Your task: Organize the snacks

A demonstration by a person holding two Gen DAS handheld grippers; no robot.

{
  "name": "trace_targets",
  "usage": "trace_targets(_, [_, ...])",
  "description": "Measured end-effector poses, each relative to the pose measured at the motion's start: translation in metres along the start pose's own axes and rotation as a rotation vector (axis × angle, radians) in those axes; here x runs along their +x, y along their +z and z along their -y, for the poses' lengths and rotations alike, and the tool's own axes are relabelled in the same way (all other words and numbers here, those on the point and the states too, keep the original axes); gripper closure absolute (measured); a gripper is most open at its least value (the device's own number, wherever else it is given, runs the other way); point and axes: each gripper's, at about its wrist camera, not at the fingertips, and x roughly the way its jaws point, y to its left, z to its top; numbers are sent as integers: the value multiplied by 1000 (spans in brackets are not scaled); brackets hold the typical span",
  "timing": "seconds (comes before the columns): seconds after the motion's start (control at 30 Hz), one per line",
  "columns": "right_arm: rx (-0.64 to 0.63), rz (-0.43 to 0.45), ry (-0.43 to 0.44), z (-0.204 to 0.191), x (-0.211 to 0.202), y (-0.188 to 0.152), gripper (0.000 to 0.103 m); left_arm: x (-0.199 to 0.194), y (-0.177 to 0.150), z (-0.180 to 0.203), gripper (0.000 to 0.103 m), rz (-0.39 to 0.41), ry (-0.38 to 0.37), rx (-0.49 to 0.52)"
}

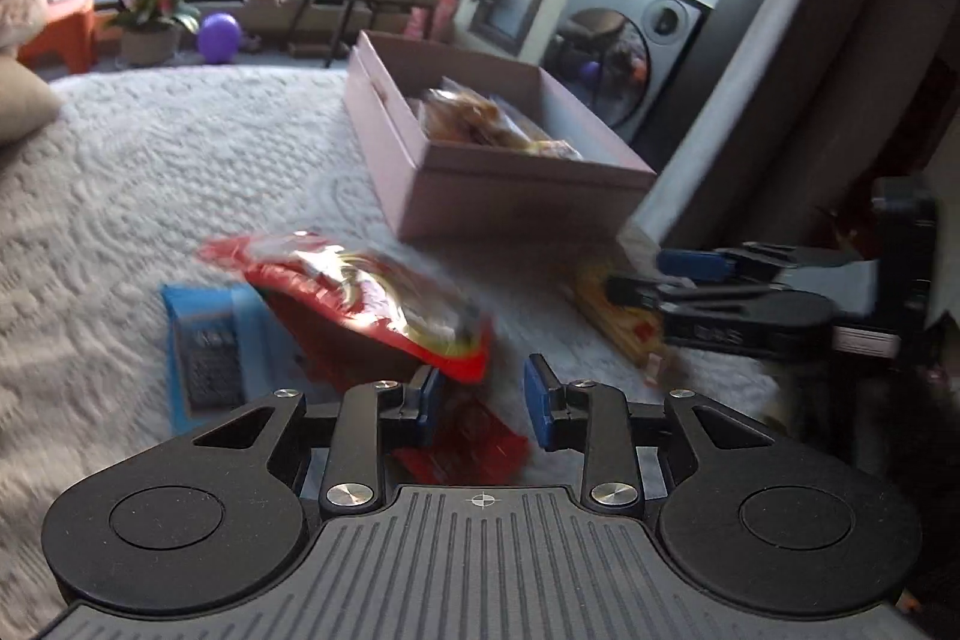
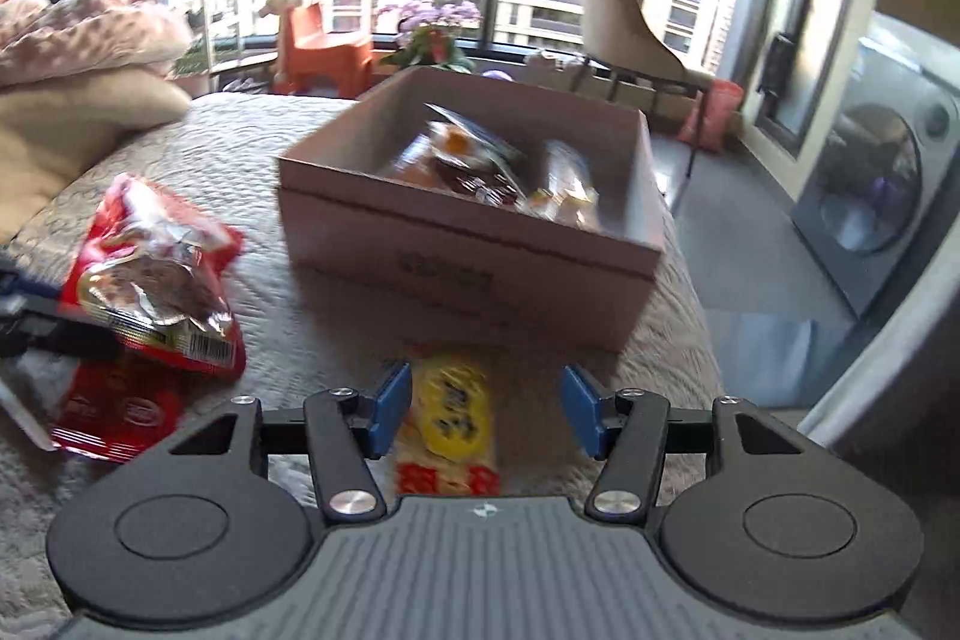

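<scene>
Motion blur smears both wrist views, so the print on every packet is unreadable and the box contents show only as orange-brown and clear wrappers. The pink cardboard box (image 2: 468,244) sits open on the white quilted bed cover (image 1: 180,172), toward its far right edge; inside lie several wrapped snacks (image 2: 480,166), count uncertain. Left gripper (image 1: 483,400): jaws stand a narrow gap apart with nothing pressed between the blue pads; a small flat red packet (image 1: 474,451) lies on the cover under that gap, partly hidden by the fingers. Just beyond its tips lies a large red crinkled snack bag (image 1: 360,292), one corner overlapping a blue packet (image 1: 210,352) to the left. The blue packet shows only in the left view; in the right view only a pale corner at the left frame edge may be it, cannot tell. Right gripper (image 2: 486,409): jaws stand moderately wide, pads not touching anything; a yellow-and-red snack bar (image 2: 453,424) lies on the cover between and below them, just near of the box wall, its near end cut off by the gripper body. The left view shows the right gripper (image 1: 636,280) from the side over that bar (image 1: 618,322), which it largely covers.
</scene>
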Motion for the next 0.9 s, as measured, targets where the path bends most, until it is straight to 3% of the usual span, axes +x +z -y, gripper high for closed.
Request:
trace_targets(0.07, [54, 28, 16, 8, -1, -12, 41, -11, -1, -2, 70, 21, 30, -31])
trace_targets(0.23, [197, 74, 75, 22, 6, -28, 30, -38, 9, -23, 70, 112, 239, -158])
trace_targets(0.33, [308, 56, 161, 39, 10, -38, 29, -33, 11, -36, 70, 86, 324, -237])
trace_targets(0.43, [345, 62, 179, 47, 7, -41, 29, -24, 9, -38, 70, 84, 417, -246])
trace_targets(0.57, [313, 66, 173, 42, 4, -44, 29, -7, 6, -32, 70, 40, 361, -237])
trace_targets(0.7, [265, 64, 157, 32, 6, -41, 29, 14, 1, -2, 70, -5, 305, -84])
trace_targets(0.8, [234, 76, 146, 27, 2, -40, 29, 18, -4, 11, 69, -11, 346, 15])
trace_targets(0.9, [130, 148, 124, 14, -13, -32, 29, 12, -8, 6, 67, 0, 379, 18])
